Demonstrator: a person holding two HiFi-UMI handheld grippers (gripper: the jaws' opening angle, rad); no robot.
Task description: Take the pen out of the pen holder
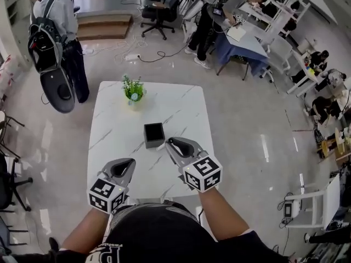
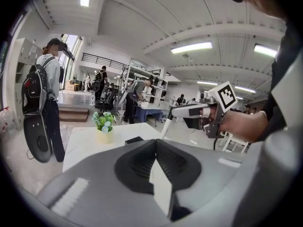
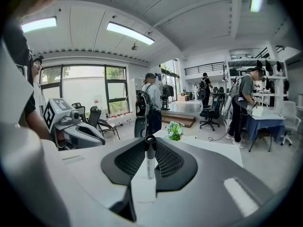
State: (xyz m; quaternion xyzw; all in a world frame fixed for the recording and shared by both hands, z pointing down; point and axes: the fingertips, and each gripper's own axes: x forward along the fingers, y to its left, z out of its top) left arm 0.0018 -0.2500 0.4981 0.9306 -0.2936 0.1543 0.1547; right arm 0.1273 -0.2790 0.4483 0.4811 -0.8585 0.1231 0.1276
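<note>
A black square pen holder (image 1: 154,135) stands in the middle of the white marble table (image 1: 115,119); it looks empty from above. Just to its right, my right gripper (image 1: 169,143) is shut on a white pen (image 1: 160,146) with a black cap. In the right gripper view the pen (image 3: 150,159) stands upright between the closed jaws, clear of the holder. The left gripper view shows the same pen (image 2: 165,128) hanging below the right gripper (image 2: 174,112), above the holder (image 2: 134,139). My left gripper (image 1: 129,163) is shut on nothing near the table's front edge.
A small potted plant (image 1: 133,90) sits at the table's far side. A person with a backpack (image 1: 55,32) stands beyond the far left corner. Office chairs, desks and other people fill the back of the room.
</note>
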